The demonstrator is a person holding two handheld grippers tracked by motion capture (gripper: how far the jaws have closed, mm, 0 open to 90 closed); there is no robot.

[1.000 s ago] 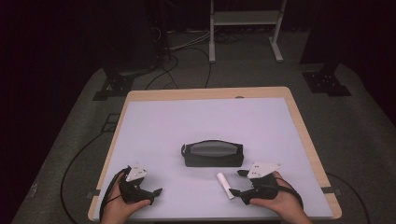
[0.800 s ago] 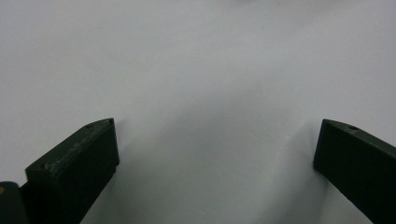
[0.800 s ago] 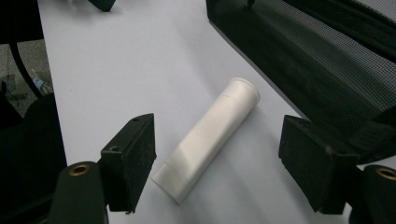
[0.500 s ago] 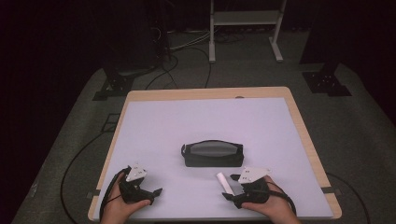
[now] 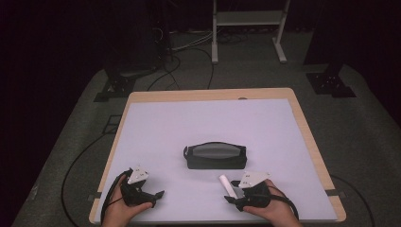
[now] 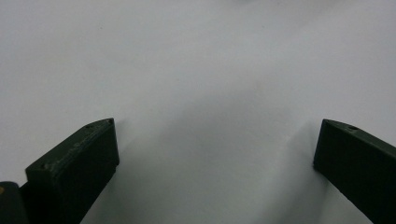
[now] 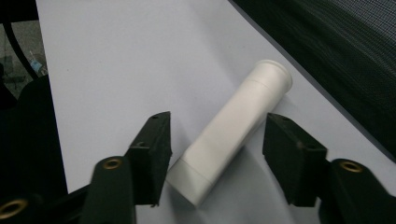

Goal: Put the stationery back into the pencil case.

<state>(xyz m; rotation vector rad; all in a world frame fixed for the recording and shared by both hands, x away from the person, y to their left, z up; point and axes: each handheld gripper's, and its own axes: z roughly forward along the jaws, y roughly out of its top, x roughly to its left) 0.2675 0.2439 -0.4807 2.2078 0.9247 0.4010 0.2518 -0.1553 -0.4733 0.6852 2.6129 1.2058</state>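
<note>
A white tube [image 5: 226,185] lies on the white table top [image 5: 208,118], just in front of a black mesh pouch [image 5: 215,156]. My right gripper [image 5: 232,193] rests at the near right with its jaws on either side of the tube [image 7: 233,126]. The jaws have just been closing, and a gap still shows beside the right pad, so the gripper is open around the tube. The pouch's mesh [image 7: 336,56] runs along the right edge of the right gripper view. My left gripper [image 5: 158,197] sits at the near left, open wide over bare table [image 6: 217,126] with nothing between its jaws.
The table's wooden rim [image 5: 312,151] runs close on the right. Cables [image 5: 80,161] trail over the grey floor at the left. A metal stand [image 5: 248,28] and dark equipment stand beyond the far edge.
My right gripper has slid left so that its jaws straddle the white tube, and they stand narrower. The left gripper, tube and pouch have not moved.
</note>
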